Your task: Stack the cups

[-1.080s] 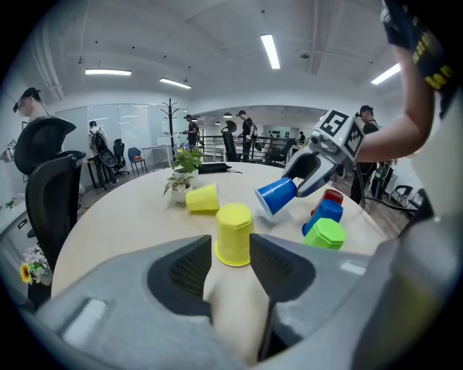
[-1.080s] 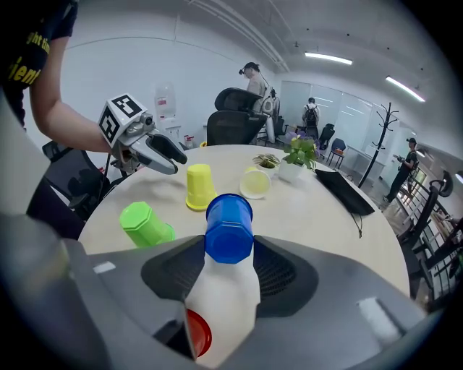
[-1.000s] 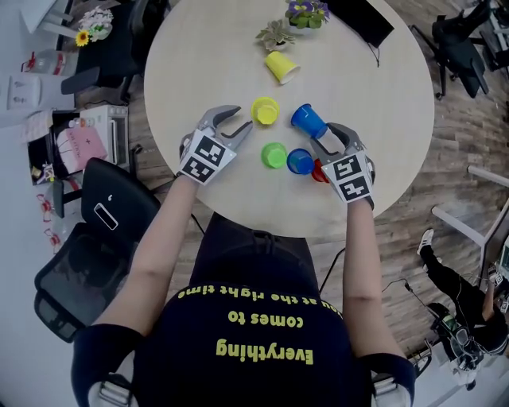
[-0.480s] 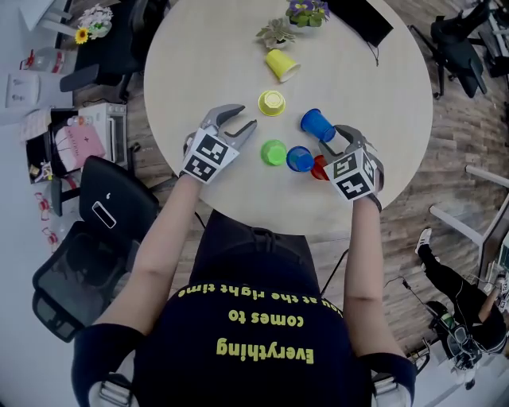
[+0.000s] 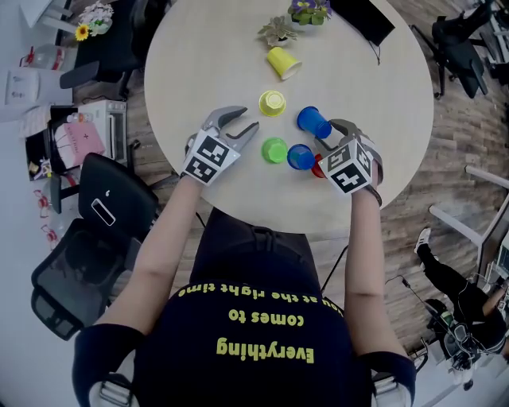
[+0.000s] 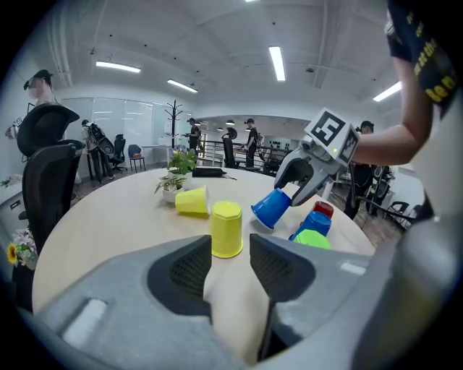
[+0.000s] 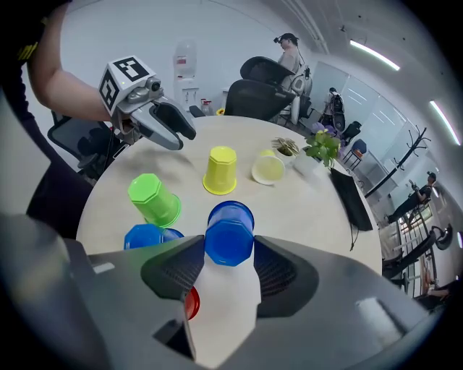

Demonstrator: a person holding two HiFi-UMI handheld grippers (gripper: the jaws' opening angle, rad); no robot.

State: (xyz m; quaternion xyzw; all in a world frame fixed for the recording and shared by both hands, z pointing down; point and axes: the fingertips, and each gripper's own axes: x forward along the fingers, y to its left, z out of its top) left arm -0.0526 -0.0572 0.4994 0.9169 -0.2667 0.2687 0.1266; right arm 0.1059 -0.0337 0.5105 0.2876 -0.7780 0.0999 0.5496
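My right gripper (image 5: 324, 135) is shut on a blue cup (image 5: 313, 122), which hangs tilted above the round table (image 5: 199, 63); its base sits between the pads in the right gripper view (image 7: 229, 233). Just below it on the table stand an upside-down blue cup (image 5: 300, 157), a green one (image 5: 274, 149) and a partly hidden red one (image 5: 318, 169). A yellow cup (image 5: 272, 102) stands upside down beyond my open left gripper (image 5: 248, 119), with nothing between the jaws. Another yellow cup (image 5: 280, 62) lies on its side farther back.
Two small potted plants (image 5: 277, 33) and a dark flat object (image 5: 362, 20) sit at the table's far edge. A black office chair (image 5: 91, 238) stands to the left of the person. The table's left half is bare.
My right gripper has rolled and shifted slightly with the blue cup still in it. The left gripper has stayed about where it was.
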